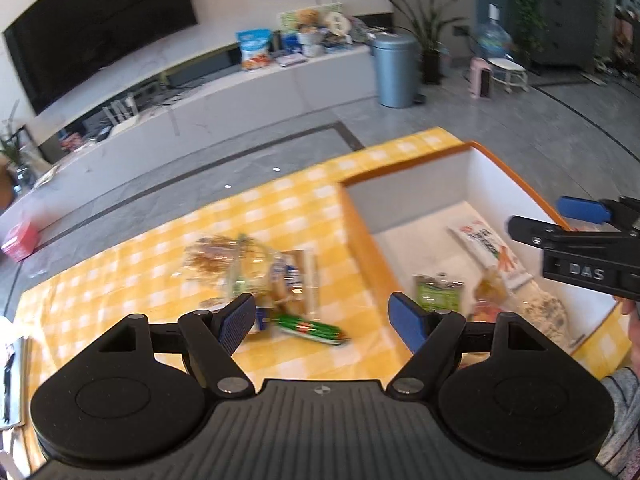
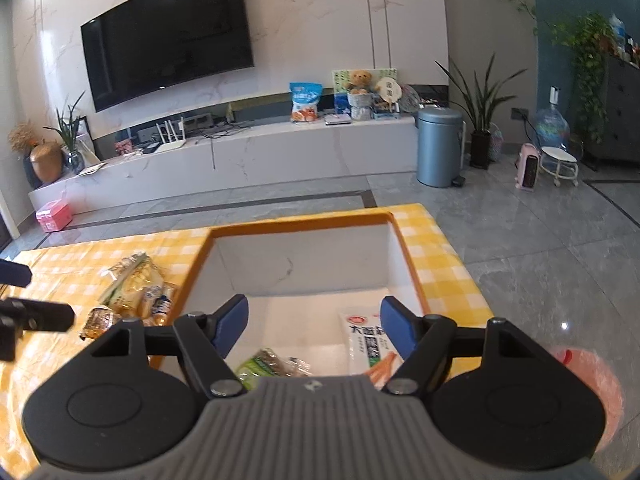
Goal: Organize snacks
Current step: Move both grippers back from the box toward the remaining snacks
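Observation:
A pile of snack packets (image 1: 256, 276) lies on the yellow checked tablecloth, with a green stick packet (image 1: 314, 328) at its near edge. My left gripper (image 1: 324, 320) is open and empty just above them. An orange-rimmed white box (image 1: 362, 232) stands to the right and holds a white packet (image 1: 492, 246), a green packet (image 1: 438, 294) and a few others. My right gripper (image 2: 314, 328) is open and empty above the box (image 2: 404, 256); the white packet (image 2: 366, 344) and the green packet (image 2: 260, 366) lie below it. The snack pile (image 2: 136, 296) is to its left.
The table (image 1: 120, 280) ends at its far edge, with grey floor beyond. A white TV bench, a blue-grey bin (image 2: 438, 146), plants and a water jug stand across the room. The right gripper's body (image 1: 580, 248) shows at the right of the left wrist view.

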